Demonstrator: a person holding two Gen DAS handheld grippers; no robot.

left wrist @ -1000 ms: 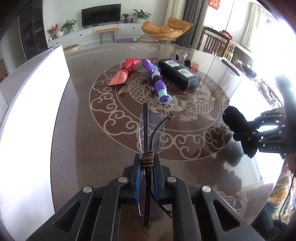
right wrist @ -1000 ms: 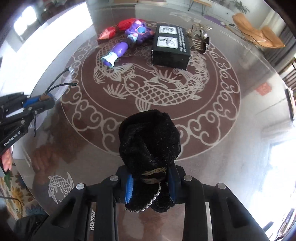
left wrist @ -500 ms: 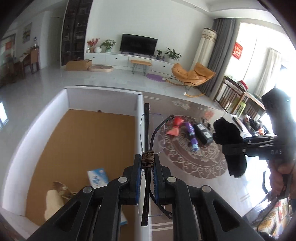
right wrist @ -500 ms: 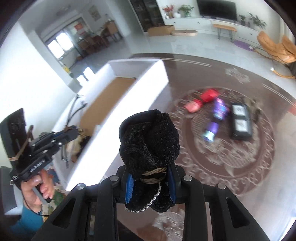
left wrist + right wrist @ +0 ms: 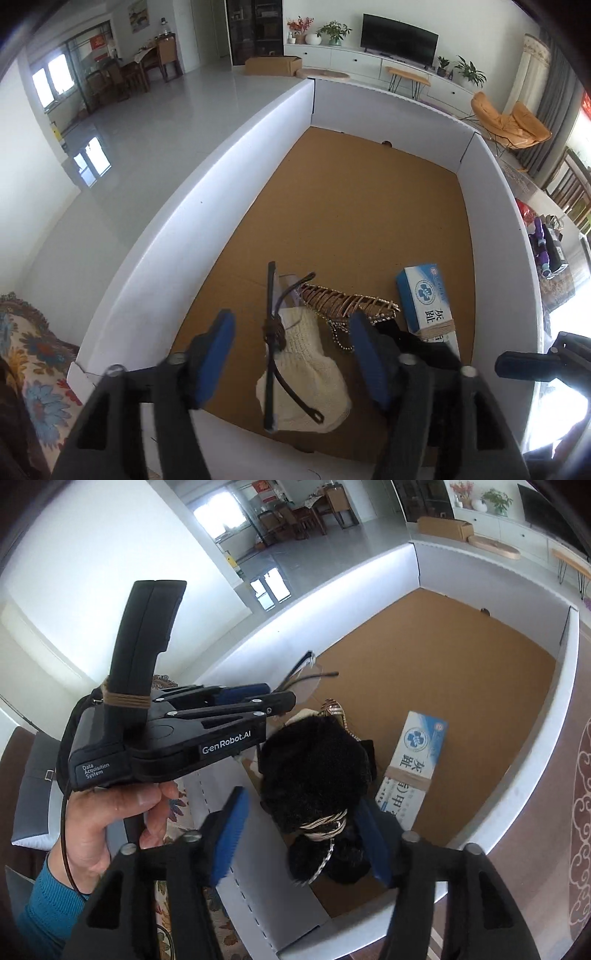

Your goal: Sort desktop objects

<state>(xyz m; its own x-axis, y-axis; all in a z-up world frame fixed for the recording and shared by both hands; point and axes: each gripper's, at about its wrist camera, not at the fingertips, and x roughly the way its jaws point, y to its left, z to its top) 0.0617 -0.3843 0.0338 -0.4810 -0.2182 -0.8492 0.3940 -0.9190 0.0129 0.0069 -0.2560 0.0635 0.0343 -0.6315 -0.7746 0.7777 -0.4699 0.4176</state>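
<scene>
Both grippers hang over the near end of a white-walled box (image 5: 207,206) with a brown cardboard floor. My left gripper (image 5: 291,350) is open; the folded glasses (image 5: 275,343) sit between its spread fingers, untouched by either pad, above a cream knitted item (image 5: 310,373). My right gripper (image 5: 301,834) is open too; the black fuzzy item with a metal chain (image 5: 314,771) is between its spread fingers, free of the pads, over the box (image 5: 535,782). The left gripper (image 5: 273,698) and the glasses (image 5: 306,679) also show in the right wrist view.
In the box lie a blue-and-white carton (image 5: 428,299), a gold wire clip (image 5: 347,302) and a bead chain. The carton also shows in the right wrist view (image 5: 417,753). A purple toy and a black box (image 5: 546,251) stay on the table to the right.
Both grippers swung from the table to over the box. Both then opened, letting go of the glasses and the black fuzzy item.
</scene>
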